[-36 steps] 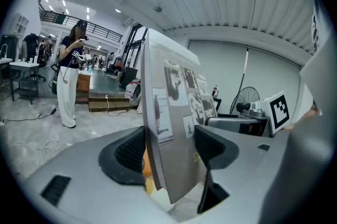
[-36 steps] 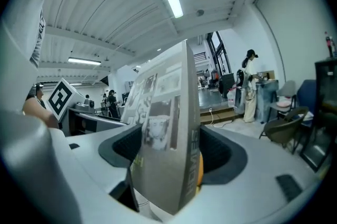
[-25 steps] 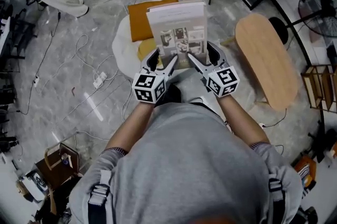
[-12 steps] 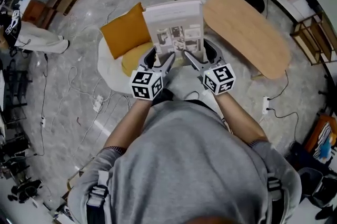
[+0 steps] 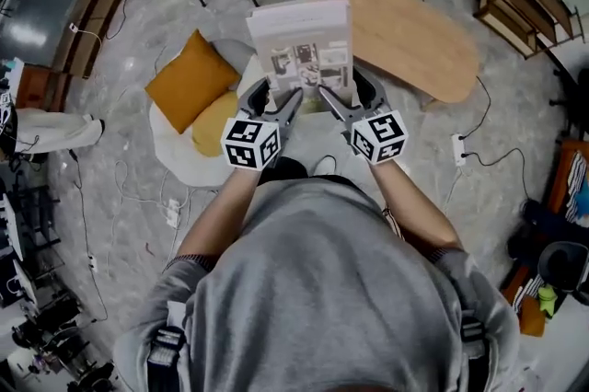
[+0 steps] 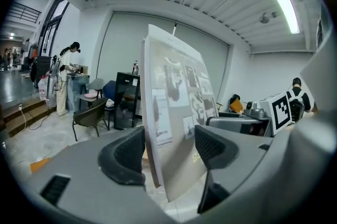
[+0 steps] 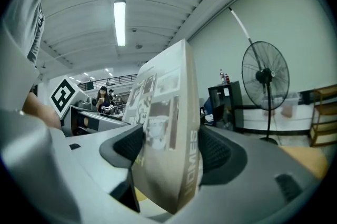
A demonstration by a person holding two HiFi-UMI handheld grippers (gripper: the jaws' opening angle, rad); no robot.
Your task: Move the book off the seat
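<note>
Grey sweatshirt fills the bottom of the head view, and just past it your two marker cubes sit side by side, as they did a second ago. Your left gripper [image 5: 276, 98] is clamped on the book [image 5: 299, 40] at its lower left corner, with a pad on each cover. Your right gripper [image 5: 350, 94] pinches the lower right corner, spine side, and its jaws have just tightened a touch on it. Both sets of jaws stand fairly wide, filled by the book's thickness.

The book is up in the air between the grippers, cover facing you, in the same grip as before. What's changed is the floor beneath it. The white seat [image 5: 175, 155] and orange cushion [image 5: 189, 77] have slid out to the left, and the book no longer sits over them. The wooden table [image 5: 414, 31] has swung in behind the book's right edge.

The book's bottom edge is hidden behind the jaws. Your left arm covers part of the seat. How high the book rides above the floor, I can't tell.
</note>
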